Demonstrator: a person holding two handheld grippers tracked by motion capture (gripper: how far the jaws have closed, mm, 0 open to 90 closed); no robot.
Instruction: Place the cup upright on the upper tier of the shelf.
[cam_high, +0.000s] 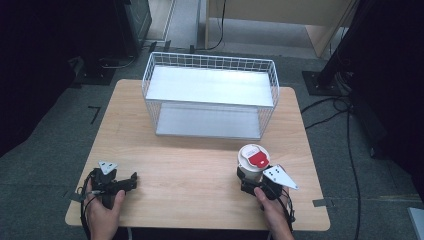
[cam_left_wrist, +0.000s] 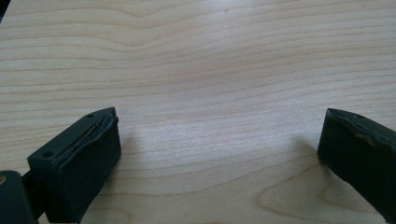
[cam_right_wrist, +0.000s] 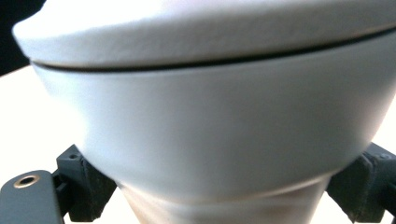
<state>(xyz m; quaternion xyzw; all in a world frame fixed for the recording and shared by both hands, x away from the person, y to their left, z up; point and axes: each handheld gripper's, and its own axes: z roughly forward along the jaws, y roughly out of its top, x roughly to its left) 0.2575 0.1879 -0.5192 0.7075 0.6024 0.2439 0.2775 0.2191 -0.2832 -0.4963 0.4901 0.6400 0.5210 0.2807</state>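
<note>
high view | right gripper (cam_high: 248, 176) jaws clamp upright cup (cam_high: 253, 161) | left gripper (cam_high: 131, 181) jaws apart

A white lidded cup (cam_high: 253, 161) with a red label on its lid stands upright near the desk's (cam_high: 200, 175) front right, between the right tool's (cam_high: 248, 181) jaws.

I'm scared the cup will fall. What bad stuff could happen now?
The right gripper grips the lidded white cup low on its narrow base, so the wide top could tip. It stands near the table front edge and might fall off. Lifting it into the white wire basket, it could bump the rim.
</note>
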